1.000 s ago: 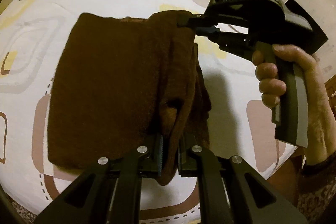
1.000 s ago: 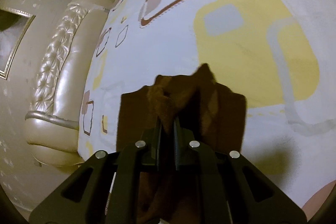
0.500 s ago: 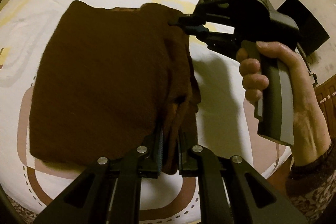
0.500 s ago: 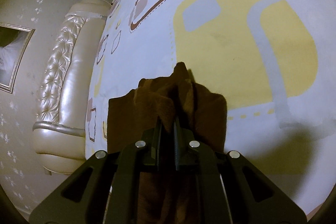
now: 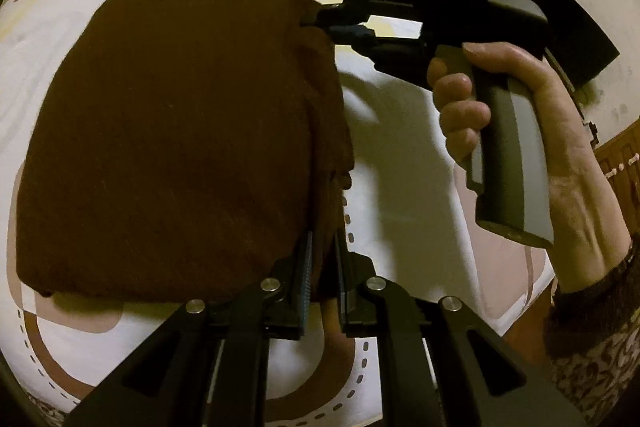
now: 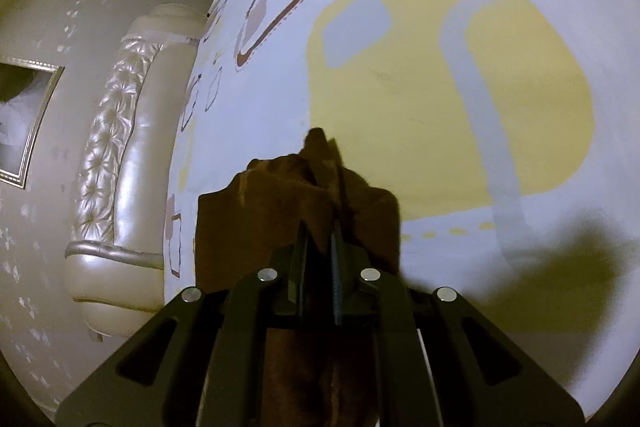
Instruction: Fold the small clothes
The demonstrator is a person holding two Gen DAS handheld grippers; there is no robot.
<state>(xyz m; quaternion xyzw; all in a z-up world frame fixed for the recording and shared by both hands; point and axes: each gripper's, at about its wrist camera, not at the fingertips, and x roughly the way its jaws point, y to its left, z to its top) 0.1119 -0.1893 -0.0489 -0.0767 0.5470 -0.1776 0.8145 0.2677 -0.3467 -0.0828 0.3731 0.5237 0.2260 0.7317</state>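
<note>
In the left wrist view the brown cloth [image 5: 180, 147] fills far more of the picture than it did a second ago: the left gripper [image 5: 320, 267] has carried its pinched edge over and down, so the folded panel now lies broad and flat on the bed [image 5: 400, 187], with only the right-hand edge still bunched where both tools hold it. The left fingers [image 5: 306, 267] are clamped on the near corner of that edge; across from them the right gripper [image 5: 316, 21], in the person's hand [image 5: 520, 131], has moved up and away along the same edge and pinches the far corner. That reads as the fold being laid down, with release and smoothing likely the next step. In the right wrist view the right fingers [image 6: 338, 267] are closed on a ridge of cloth [image 6: 280, 207] that sticks up between them, and the bed's yellow patch has grown larger behind it than a second ago, which fits the tool having dropped toward the sheet; whether the cloth under it already rests on the bed is hard to tell from this angle. The padded headboard [image 6: 120, 167] sits off to the left.
</note>
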